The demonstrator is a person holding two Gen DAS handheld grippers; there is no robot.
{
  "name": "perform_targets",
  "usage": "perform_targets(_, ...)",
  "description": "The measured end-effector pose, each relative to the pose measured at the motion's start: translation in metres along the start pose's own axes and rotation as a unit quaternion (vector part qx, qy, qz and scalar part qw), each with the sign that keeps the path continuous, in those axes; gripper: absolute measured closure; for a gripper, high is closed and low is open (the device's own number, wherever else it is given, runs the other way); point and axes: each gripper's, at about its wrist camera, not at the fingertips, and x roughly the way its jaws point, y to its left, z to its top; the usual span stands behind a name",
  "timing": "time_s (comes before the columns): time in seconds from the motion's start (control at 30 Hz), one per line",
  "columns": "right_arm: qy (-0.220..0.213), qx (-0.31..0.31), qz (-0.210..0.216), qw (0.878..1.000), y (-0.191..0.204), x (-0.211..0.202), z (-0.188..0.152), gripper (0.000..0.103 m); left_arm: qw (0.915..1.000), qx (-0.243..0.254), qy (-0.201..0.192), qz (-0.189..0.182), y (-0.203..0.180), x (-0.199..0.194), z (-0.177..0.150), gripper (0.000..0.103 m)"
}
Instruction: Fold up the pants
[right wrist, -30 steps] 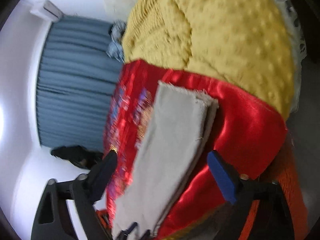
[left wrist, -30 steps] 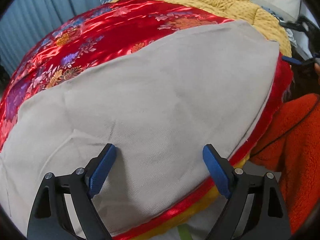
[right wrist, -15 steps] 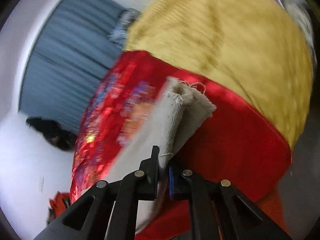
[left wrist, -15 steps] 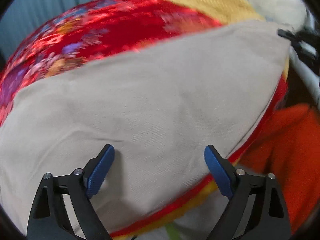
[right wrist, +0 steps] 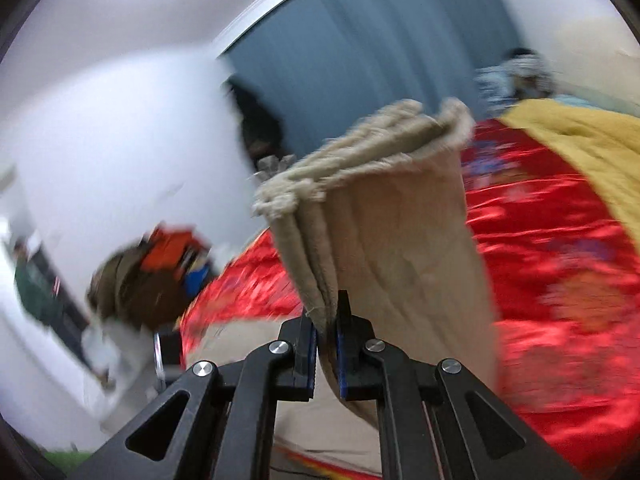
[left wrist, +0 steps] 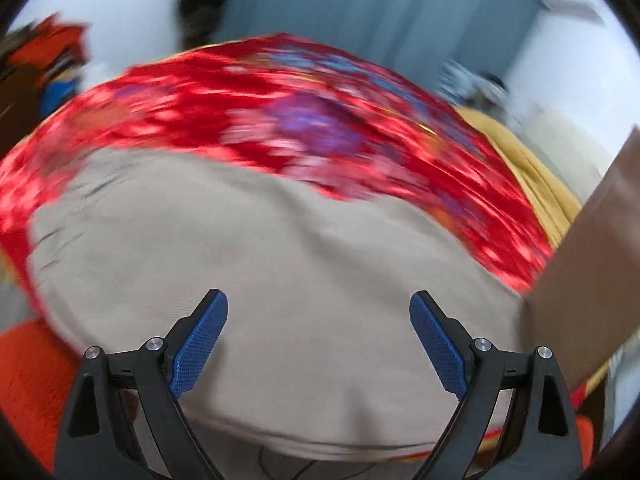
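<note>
Beige pants [left wrist: 288, 272] lie spread flat on a red floral satin quilt [left wrist: 320, 120]. My left gripper [left wrist: 318, 332] is open and empty, hovering low over the pants, its blue pads wide apart. My right gripper [right wrist: 326, 332] is shut on the frayed leg end of the pants [right wrist: 384, 208] and holds it lifted above the quilt [right wrist: 560, 280]. That raised leg also shows at the right edge of the left wrist view [left wrist: 600, 260].
A yellow blanket [right wrist: 580, 140] lies on the bed beyond the quilt. Blue-grey curtains [right wrist: 380, 60] and a white wall stand behind. An orange fleece sleeve [left wrist: 32, 380] is at the lower left. A pile of brown and orange things [right wrist: 148, 272] sits at the left.
My right gripper closed on the leg end of the pants and lifted it up, swinging leftward. My left gripper stayed open and its view swung left along the pants.
</note>
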Motion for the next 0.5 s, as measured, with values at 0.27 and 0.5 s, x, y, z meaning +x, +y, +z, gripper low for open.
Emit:
perform_targets(0.27, 0.211, -0.124, 0.033, 0.969, 0.06, 0.093, -0.146, 0.033, 0.9956, -0.076, -0.029, 0.046, 0.069, -0.018, -0.008, 0.01)
perform_targets(0.5, 0.049, -0.062, -0.105, 0.991, -0.024, 0.009, -0.076, 0.02, 0.9982, 0.036, -0.018, -0.044, -0.021, 0.001, 0.002, 0.009)
